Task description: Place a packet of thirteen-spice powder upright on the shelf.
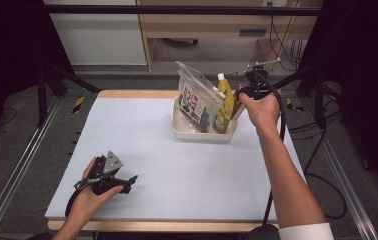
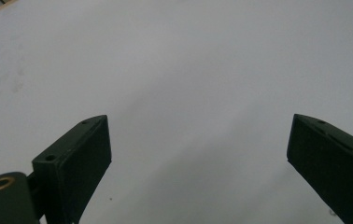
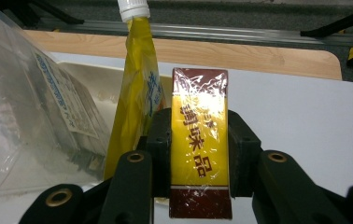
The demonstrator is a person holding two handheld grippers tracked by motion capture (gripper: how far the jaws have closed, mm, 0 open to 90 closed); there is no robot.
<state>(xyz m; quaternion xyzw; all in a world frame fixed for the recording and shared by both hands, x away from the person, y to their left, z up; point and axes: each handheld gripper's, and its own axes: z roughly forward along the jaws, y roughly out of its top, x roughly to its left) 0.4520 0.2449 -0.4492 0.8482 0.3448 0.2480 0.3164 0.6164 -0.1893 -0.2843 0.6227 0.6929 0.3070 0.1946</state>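
My right gripper (image 3: pixel 199 128) is shut on a yellow and brown box (image 3: pixel 199 140) wrapped in shiny film, its pads pressing on the box's two sides. In the high view this gripper (image 1: pixel 241 96) is at the right side of the white tray (image 1: pixel 197 134), next to a yellow pouch (image 1: pixel 225 102) with a white cap. The pouch (image 3: pixel 137 88) stands upright just left of the box. A clear plastic bag (image 1: pixel 194 97) with printed packets leans in the tray. My left gripper (image 1: pixel 127 181) rests low at the table's front left, with its jaws (image 2: pixel 198 154) wide open over bare table.
The light grey table top (image 1: pixel 142 140) has a wooden edge at the back (image 3: pixel 240 56). Metal rails run along both sides of the table. A black cable (image 1: pixel 281 125) trails from my right gripper down past the table's right edge.
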